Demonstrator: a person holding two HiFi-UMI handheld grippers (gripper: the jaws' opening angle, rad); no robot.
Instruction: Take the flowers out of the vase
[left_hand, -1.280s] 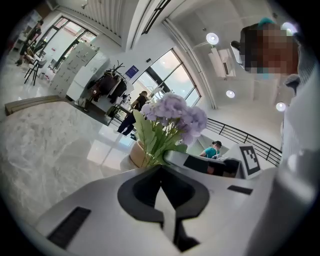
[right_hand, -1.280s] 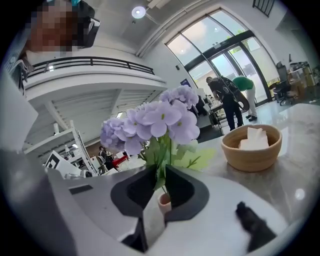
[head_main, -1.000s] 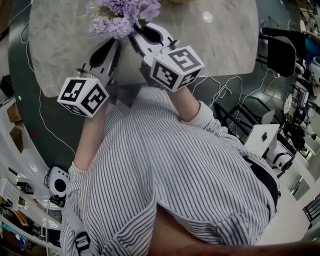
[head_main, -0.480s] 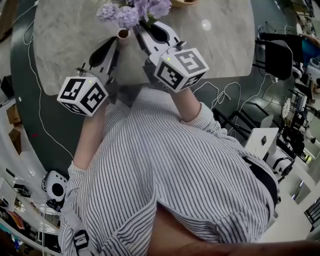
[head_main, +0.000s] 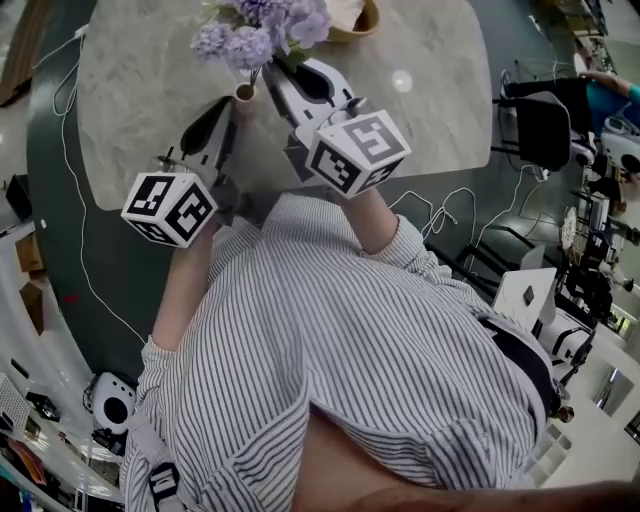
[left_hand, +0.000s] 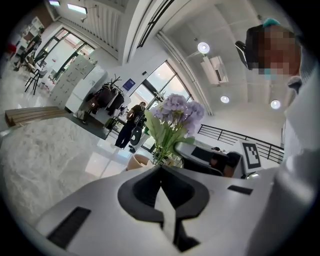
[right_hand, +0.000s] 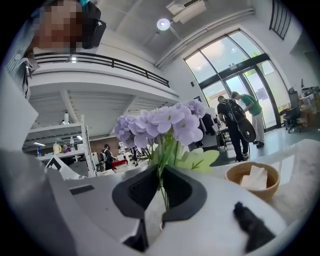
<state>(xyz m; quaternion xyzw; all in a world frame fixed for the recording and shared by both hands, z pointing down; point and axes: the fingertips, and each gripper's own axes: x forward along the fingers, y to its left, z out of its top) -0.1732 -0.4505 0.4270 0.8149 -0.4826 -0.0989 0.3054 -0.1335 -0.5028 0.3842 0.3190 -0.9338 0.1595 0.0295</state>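
Right tool (head_main: 272, 72) clenched on the thin green stems of the purple flowers (head_main: 262, 25); stems run up between its dark pads, blooms and leaves above the jaw tips. Left tool (head_main: 235, 100) has its jaws together, nothing seen between them, tip just beside the mouth of the small brown vase (head_main: 245, 93); contact not resolvable. Vase stands upright on the marble desk (head_main: 140, 90), inward from the near edge, about mid-width. Cannot tell whether the stem ends are clear of the vase. Wooden bowl (head_main: 350, 18) sits toward the far edge.
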